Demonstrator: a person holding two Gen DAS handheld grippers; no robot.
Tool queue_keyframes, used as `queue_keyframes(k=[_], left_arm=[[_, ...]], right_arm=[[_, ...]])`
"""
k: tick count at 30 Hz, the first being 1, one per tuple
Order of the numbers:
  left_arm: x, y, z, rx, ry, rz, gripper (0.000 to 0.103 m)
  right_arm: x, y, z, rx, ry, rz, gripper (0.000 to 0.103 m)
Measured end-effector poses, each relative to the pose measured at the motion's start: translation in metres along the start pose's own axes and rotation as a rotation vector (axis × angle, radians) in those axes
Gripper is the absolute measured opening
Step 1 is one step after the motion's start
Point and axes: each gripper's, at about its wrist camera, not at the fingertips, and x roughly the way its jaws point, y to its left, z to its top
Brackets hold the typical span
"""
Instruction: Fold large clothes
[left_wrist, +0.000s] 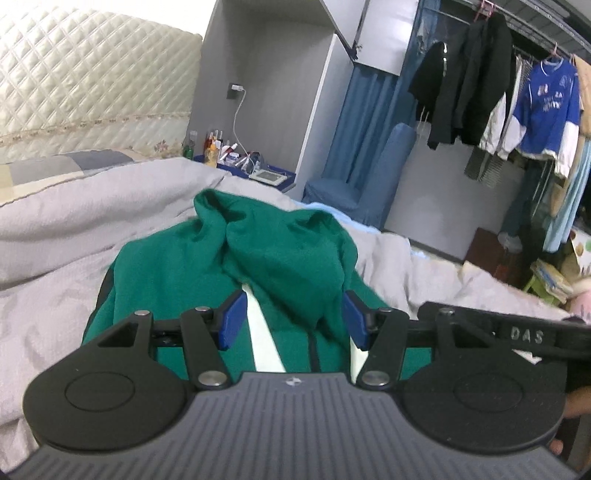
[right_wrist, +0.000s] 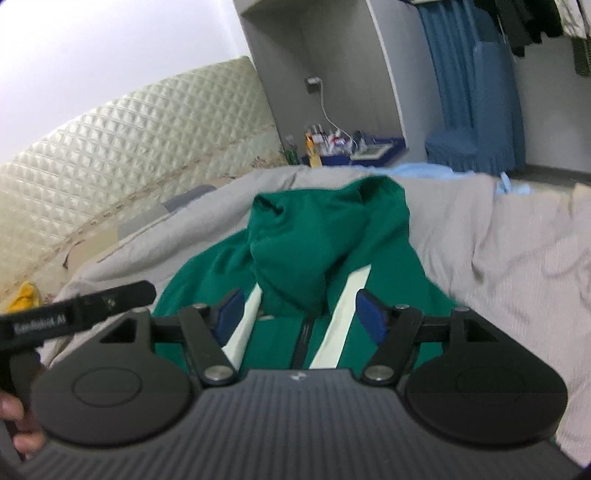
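Lying on the grey quilt (left_wrist: 66, 236), the green jacket (left_wrist: 177, 280) is seen part-folded, its hood (left_wrist: 280, 251) heaped on the chest between two white stripes (right_wrist: 243, 314). Both the left gripper (left_wrist: 293, 317) and right gripper (right_wrist: 299, 314) are held released above it, nothing between the blue pads (left_wrist: 232, 317). A fresh grasp of soft, slack knit, probably at the lower edge, is judged to be called for next.

Left black two-finger gripper with blue pads (left_wrist: 293, 319) points forward and slightly downward, its jaws parted and nothing pressed between the pads. Right black two-finger gripper with blue pads (right_wrist: 301, 317) takes the same attitude, jaws likewise apart and empty. Bare fingers (right_wrist: 22, 439) wrap a handle at the lower left edge of the right wrist view.
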Motion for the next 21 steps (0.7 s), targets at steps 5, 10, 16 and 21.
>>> queue_keyframes(k=[5, 10, 16, 21], left_arm=[[0.005, 0.012, -0.004, -0.001, 0.020, 0.006, 0.062], [0.015, 0.039, -0.002, -0.004, 0.014, 0.062, 0.062], [0.035, 0.065, -0.006, -0.046, 0.040, 0.083, 0.062], [0.047, 0.076, -0.009, -0.057, 0.043, 0.059, 0.062]], right_arm=[[0.014, 0.010, -0.003, -0.050, 0.025, -0.050, 0.069], [0.025, 0.012, -0.006, -0.048, 0.036, -0.080, 0.069], [0.048, 0.020, -0.011, -0.065, 0.074, -0.102, 0.069], [0.070, 0.022, -0.009, -0.066, 0.093, -0.115, 0.073]])
